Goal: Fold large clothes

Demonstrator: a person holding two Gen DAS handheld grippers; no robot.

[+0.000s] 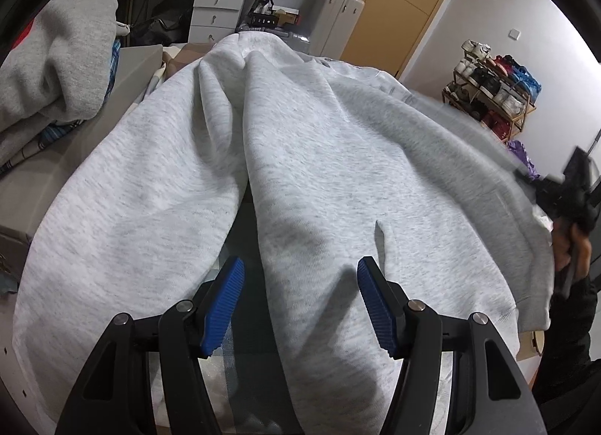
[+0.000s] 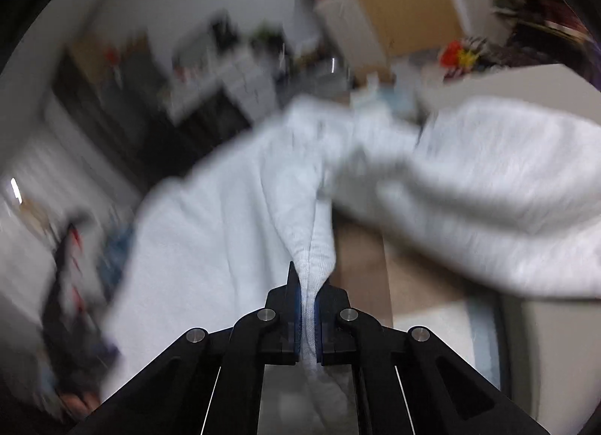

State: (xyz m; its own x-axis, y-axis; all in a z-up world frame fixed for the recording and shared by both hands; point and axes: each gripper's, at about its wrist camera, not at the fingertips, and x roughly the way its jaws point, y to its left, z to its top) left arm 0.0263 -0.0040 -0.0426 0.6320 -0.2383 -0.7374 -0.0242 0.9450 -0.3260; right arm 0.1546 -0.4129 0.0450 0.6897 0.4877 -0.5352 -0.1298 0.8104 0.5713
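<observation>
The sweatshirt [image 1: 300,172], a big pale heather-grey fleece, fills the middle of the left wrist view, draped over the work surface [image 1: 33,187] and rising to a bunched peak at upper centre, with a deep crease running down toward the lower middle of the frame. In the right wrist view the same garment [image 2: 225,232] streams up from bottom centre, one thick lobe of it swung out to the right of the frame, everything smeared with blur. The right gripper [image 2: 308,307] is pinched tight on a narrow gather of that fabric, cloth squeezed between its blue pads. The left gripper [image 1: 300,307] sits wide apart at the bottom of its frame, blue pads [image 1: 225,307] either side of a fold of fleece but gripping nothing. This reads as the carry-over stage of a fold, one side being hauled across the body. Next, I'd judge, the free gripper needs to take hold of an edge or pin the cloth so the fold lands flat, not twisted. The fabric looks thick, soft and heavy, with a ribbed hem at lower right. Off to the upper left lies another grey garment [image 1: 64,59]; a shoe rack [image 1: 492,93] stands at the right.
</observation>
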